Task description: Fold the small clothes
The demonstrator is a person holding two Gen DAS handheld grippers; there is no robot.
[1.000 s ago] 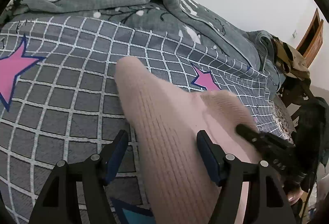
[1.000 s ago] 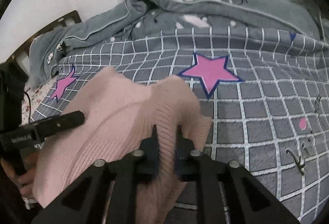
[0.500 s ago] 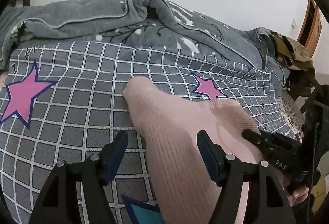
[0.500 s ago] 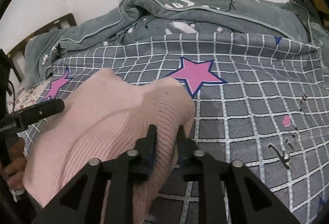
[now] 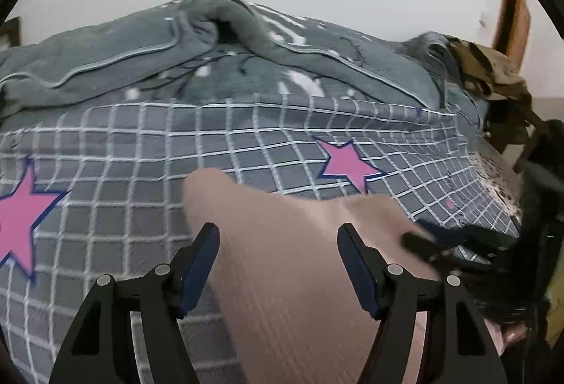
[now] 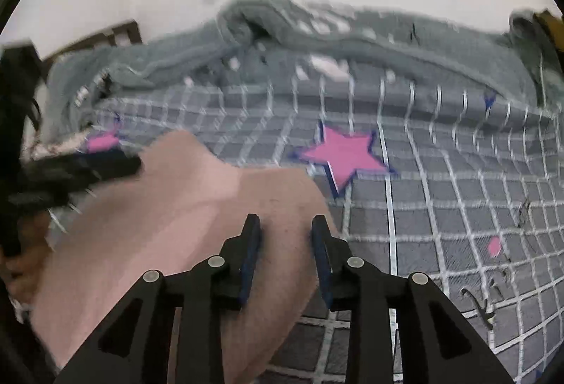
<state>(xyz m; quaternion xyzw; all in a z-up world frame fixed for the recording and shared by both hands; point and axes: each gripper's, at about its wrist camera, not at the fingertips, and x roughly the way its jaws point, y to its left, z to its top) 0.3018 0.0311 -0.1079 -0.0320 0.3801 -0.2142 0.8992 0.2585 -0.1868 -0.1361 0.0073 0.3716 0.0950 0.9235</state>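
A pink ribbed knit garment [image 5: 282,264] lies on the grey checked bedsheet [image 5: 141,151]; in the right wrist view the garment [image 6: 169,208] fills the lower left. My left gripper [image 5: 278,232] hangs open above the garment, with the cloth below its wide gap and neither pad touching it. My right gripper [image 6: 285,220] stands over the garment's right edge. Its jaws are opening, and the fabric between them looks free of the pads. Each gripper shows at the edge of the other's view as a dark blurred shape.
A rumpled grey blanket [image 5: 218,42] is heaped along the far side of the bed, against the white wall. Pink stars [image 6: 342,155] mark the sheet. Brown clothes [image 5: 490,74] and a wooden frame stand at the far right. A hand [image 6: 21,274] holds the left gripper.
The right jaws, pinched on the pink fabric a second ago, have parted. The left gripper has lifted and drawn back, so more of the bed shows; its jaws keep the same width.
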